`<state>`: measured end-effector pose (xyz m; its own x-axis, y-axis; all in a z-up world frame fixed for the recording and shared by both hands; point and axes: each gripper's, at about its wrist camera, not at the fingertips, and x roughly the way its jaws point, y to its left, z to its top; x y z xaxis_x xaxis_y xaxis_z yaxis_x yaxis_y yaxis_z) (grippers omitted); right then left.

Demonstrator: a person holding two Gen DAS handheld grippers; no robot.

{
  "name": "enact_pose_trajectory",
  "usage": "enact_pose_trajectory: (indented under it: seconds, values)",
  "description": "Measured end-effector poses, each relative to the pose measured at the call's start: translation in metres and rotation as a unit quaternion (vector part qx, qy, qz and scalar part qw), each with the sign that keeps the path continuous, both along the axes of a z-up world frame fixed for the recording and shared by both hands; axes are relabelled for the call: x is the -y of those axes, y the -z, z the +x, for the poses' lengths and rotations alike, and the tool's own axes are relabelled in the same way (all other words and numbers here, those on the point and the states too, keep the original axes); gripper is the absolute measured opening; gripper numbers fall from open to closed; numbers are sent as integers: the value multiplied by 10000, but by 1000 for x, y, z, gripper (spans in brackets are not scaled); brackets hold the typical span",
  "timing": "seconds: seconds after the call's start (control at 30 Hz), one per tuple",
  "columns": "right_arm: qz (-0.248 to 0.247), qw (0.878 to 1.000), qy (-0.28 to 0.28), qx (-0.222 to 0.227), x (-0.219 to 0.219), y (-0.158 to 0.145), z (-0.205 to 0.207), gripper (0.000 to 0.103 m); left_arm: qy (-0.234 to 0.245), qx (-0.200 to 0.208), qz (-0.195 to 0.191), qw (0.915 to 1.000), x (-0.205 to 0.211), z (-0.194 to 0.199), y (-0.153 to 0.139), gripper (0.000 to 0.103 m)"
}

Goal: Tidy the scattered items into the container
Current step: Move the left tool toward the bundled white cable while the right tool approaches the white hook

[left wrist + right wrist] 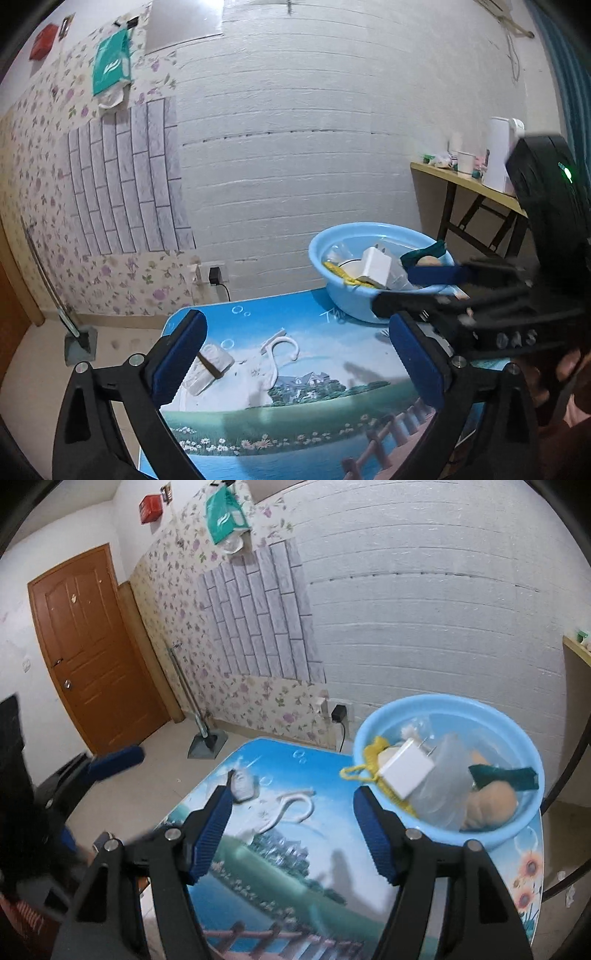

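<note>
Item count, tabletop and basin

One light blue basin (448,771) at the far right corner of the tabletop (295,867), holding one white charger plug (404,771), one yellow cord (369,766), one clear plastic piece (443,786), one dark green strip (506,777), one tan lump (489,806). Loose near the far left edge: one white hook (291,806), one small grey-white piece (243,784).

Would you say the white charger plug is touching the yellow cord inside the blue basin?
Touching. The right wrist view shows the white charger plug lying directly on the yellow cord in the blue basin.
</note>
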<state>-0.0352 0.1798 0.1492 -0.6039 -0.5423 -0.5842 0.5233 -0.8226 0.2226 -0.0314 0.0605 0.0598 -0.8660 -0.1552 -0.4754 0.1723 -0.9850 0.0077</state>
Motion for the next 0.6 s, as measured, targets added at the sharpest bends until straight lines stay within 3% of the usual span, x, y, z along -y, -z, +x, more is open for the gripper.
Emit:
enact_pose_trajectory:
  seconds: [0.17, 0.37, 0.6]
  values:
    - [7, 9980, 375, 499, 0, 19, 2, 68, 39, -4, 224, 9997, 24, 5, 16, 99]
    - [183, 9932, 931, 673, 0, 33, 0, 68, 12, 2, 484, 9988, 51, 3, 35, 99]
    - [140, 9863, 1373, 901, 14, 53, -10, 68, 281, 303, 278, 9988, 63, -6, 51, 99]
